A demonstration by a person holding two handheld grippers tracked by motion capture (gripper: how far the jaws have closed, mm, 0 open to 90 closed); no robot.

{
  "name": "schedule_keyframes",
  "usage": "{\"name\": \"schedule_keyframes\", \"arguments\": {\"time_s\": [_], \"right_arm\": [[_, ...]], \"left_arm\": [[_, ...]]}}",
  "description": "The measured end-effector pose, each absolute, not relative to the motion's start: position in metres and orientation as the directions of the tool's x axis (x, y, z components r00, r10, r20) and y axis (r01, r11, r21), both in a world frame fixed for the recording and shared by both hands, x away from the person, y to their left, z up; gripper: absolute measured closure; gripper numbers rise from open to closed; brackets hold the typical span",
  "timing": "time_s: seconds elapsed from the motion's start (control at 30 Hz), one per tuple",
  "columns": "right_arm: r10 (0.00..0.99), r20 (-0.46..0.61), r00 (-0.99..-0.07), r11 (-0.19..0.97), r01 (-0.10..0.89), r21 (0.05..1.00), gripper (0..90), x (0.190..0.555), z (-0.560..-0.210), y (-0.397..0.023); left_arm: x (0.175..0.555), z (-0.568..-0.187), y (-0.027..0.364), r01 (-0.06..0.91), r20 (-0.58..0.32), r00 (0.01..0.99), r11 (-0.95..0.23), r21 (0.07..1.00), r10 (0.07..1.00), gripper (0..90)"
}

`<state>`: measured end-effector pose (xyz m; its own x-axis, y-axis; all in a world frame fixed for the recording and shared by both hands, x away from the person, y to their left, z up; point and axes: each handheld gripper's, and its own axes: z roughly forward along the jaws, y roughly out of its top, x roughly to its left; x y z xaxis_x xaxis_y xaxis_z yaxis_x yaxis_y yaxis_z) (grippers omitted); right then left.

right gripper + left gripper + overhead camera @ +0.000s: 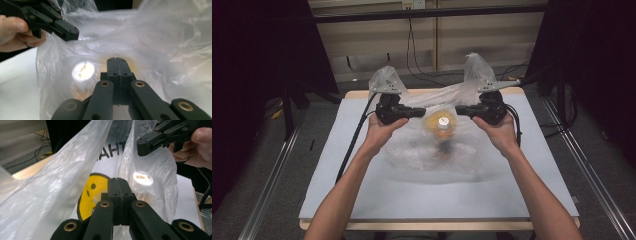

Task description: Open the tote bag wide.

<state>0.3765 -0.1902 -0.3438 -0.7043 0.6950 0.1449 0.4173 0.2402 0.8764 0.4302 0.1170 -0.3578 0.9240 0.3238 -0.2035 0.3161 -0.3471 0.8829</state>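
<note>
Over the middle of the table (362, 190) both my forearms reach forward from the near edge, wrists bent slightly inward so the two grippers point at each other across a clear plastic bag (432, 150). My left hand (381, 131) wraps the left gripper (421, 112), whose jaws are pressed tight together; in the left gripper view the bag's film drapes right around them (120, 195), but I cannot tell if any of it is pinched. My right hand (496, 131) holds the right gripper (459, 111) the same way, jaws closed flat against each other (119, 75) against the bag's side. Between the two grippers, inside the bag, stands a bottle (442, 125) with a pale cap, on a yellow smiley face (91, 195) printed on the bag. Two bag handles (384, 80) stick up behind the grippers.
</note>
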Motion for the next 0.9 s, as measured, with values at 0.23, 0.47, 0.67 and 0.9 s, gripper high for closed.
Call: {"name": "schedule_keyframes", "arguments": {"time_s": [0.23, 0.47, 0.67, 0.9], "right_arm": [[0.691, 0.157, -0.706, 0.250, 0.437, 0.864, 90.0, 0.359, -0.367, -0.195], [0.703, 0.194, -0.684, 0.242, 0.487, 0.839, 90.0, 0.352, -0.399, -0.205], [0.671, 0.227, -0.706, 0.226, 0.486, 0.844, 90.0, 0.342, -0.406, -0.204], [0.652, 0.213, -0.728, 0.257, 0.476, 0.841, 90.0, 0.330, -0.407, -0.202]], "left_arm": [[0.421, -0.381, 0.118, 0.340, -0.225, 0.922, -0.379, 0.861, 0.316, 90.0], [0.409, -0.396, 0.112, 0.338, -0.231, 0.928, -0.401, 0.852, 0.292, 90.0], [0.396, -0.386, 0.106, 0.299, -0.224, 0.946, -0.371, 0.879, 0.234, 90.0], [0.388, -0.401, 0.103, 0.318, -0.224, 0.942, -0.449, 0.835, 0.251, 90.0]]}}
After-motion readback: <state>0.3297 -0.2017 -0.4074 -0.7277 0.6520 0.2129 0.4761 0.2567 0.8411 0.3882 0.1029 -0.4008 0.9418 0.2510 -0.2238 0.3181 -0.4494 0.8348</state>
